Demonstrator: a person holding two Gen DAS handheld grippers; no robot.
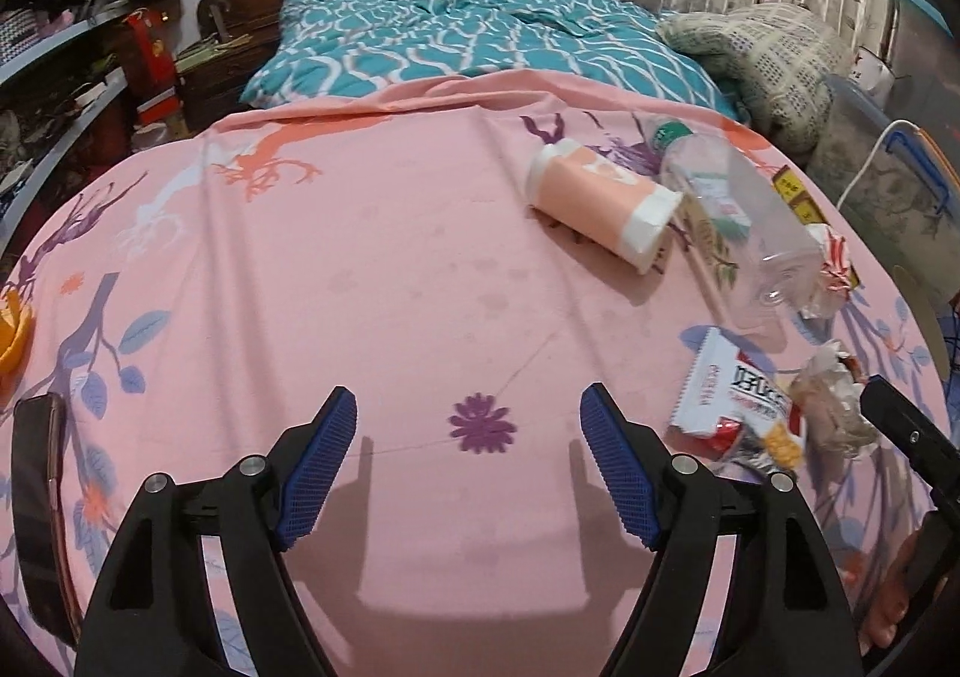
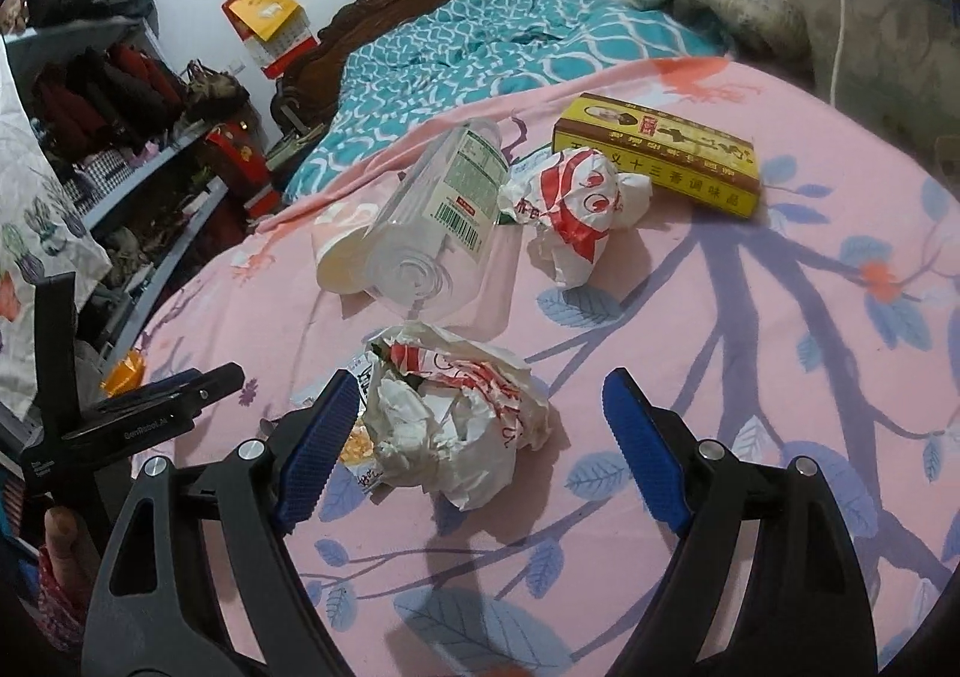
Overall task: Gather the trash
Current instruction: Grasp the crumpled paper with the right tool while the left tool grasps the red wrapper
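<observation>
- The pink sheet [image 2: 750,317] with branch and leaf print covers the surface, and all the trash lies on it in one loose group; behind it is a teal blanket [image 1: 456,29].
- The clear plastic bottle [image 2: 432,215] lies on its side, touching a peach cup [image 1: 600,197] that is also tipped over beside it.
- The yellow box [image 2: 660,155] lies flat at the far side, just beside a crumpled red-and-white wrapper [image 2: 576,209].
- A second crumpled wrapper [image 2: 462,419] is nearest to the right gripper [image 2: 474,425]. The jaws are spread wide on both sides of it, and only the left finger seems close to touching; nothing is grasped.
- A snack packet [image 1: 738,395] lies partly under this wrapper.
- The left gripper [image 1: 468,431] is also spread wide and empty, above a bare part of the sheet near a purple flower print [image 1: 483,422].
- An orange peel [image 1: 15,329] lies at the far left edge, well apart from the rest.
- I judge the task is at its beginning: every piece is on the sheet, no bin or bag is visible, and the near wrapper looks like the first pick.
</observation>
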